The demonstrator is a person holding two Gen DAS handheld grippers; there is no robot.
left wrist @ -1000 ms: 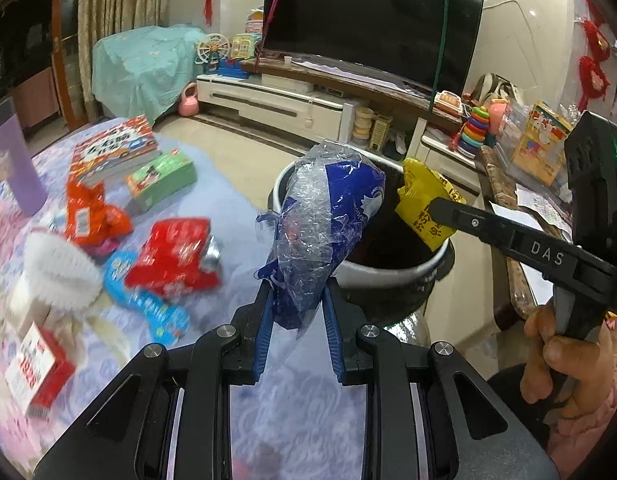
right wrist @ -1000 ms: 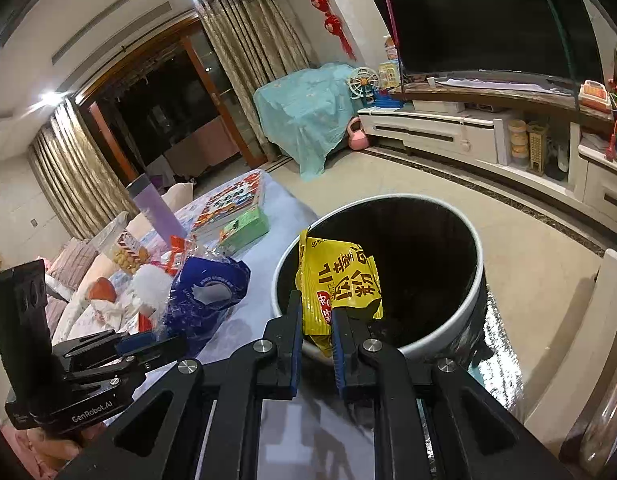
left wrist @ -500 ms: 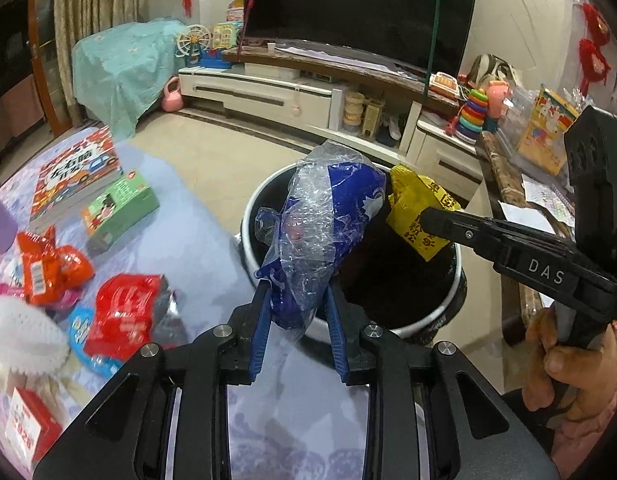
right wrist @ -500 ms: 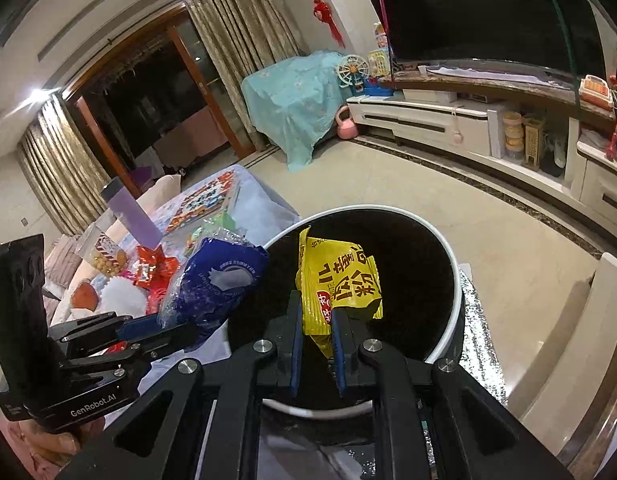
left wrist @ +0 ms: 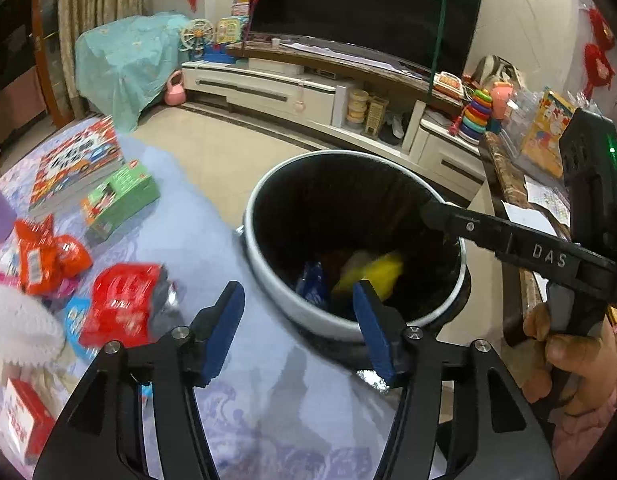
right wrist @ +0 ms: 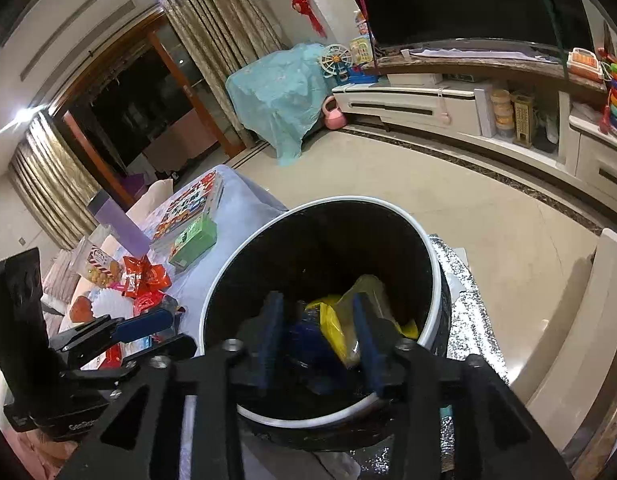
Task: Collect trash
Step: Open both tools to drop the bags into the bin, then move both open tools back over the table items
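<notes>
Two wrappers [left wrist: 368, 276] lie in the bin [left wrist: 268, 284] — table [left wrist: 196, 248] just left, bearing boxes [left wrist: 116, 200].

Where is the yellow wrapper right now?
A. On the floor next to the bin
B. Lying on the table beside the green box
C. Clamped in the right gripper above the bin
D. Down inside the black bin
D: the yellow wrapper lies at the bottom of the bin beside the blue bag, and the right gripper above it has opening jaws with nothing between them.
</notes>
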